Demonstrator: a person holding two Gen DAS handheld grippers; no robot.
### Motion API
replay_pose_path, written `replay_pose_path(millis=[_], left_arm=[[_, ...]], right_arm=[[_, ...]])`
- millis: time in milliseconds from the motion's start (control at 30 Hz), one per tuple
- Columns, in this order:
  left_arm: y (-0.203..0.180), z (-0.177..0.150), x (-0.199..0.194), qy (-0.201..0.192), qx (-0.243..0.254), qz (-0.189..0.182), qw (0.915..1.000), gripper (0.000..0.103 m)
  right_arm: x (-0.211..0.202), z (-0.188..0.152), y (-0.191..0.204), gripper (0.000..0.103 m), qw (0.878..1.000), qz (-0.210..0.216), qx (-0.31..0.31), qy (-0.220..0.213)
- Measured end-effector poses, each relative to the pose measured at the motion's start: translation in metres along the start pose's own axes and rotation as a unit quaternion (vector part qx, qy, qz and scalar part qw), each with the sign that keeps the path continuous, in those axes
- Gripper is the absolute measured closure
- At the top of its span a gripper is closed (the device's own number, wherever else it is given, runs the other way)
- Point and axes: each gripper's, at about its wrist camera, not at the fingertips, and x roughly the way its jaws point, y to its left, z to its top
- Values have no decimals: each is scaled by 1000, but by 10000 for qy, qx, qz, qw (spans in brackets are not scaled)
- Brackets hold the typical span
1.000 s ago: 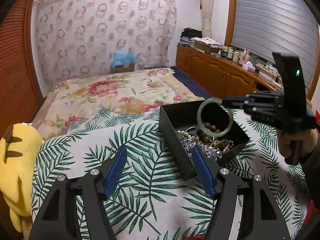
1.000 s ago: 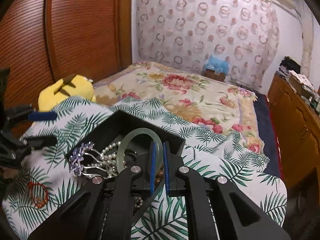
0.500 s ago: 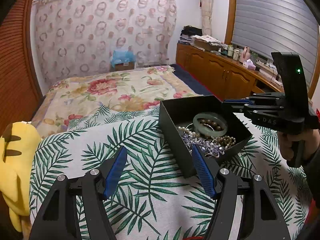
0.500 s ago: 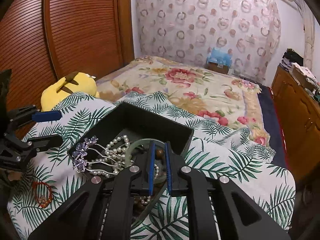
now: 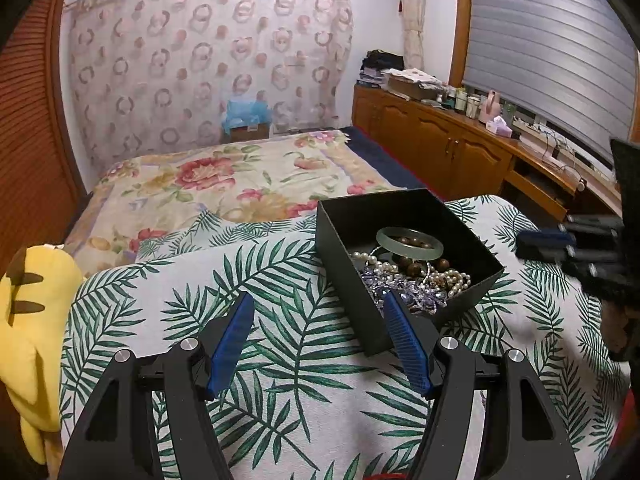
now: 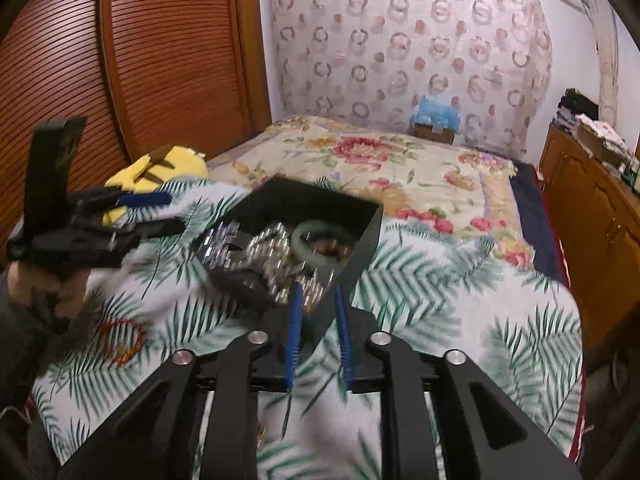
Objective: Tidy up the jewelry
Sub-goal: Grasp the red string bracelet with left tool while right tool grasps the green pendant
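On the leafy cloth (image 5: 280, 360), the green bangle (image 5: 409, 242) is laid in the black box (image 5: 348, 248) on the beads. The right gripper (image 6: 318, 316), just opening, is empty; the left gripper (image 5: 318, 334) is wide and empty. Next, the red bracelet (image 6: 120, 340) should be picked up gently.

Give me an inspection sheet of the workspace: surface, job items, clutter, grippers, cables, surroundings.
Surface: palm-leaf cloth over a floral bedspread.
Job's things: black box holds a green bangle, pearls, brown beads and a purple hairpiece; red bracelet lies on the cloth outside the box.
Clutter: yellow plush toy at the cloth's edge.
Grippers: left gripper open, nothing between the jaws; right gripper has just been opening, nothing between the jaws, clear of the box.
Cables: wires on the sideboard.
Surroundings: patterned curtain, slatted wooden door, window blind.
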Motion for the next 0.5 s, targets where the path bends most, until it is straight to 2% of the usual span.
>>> replay_pose_path(millis=[233,500], left_arm=[[-1,-2,-12,-27,64,-28,10000,39],[2,-26,-30,234,47,53,9997,39]], right_arm=[[3,-39,14,82,9990,79,-84,432],[17,-55,29,82,9959,323,-259,805]])
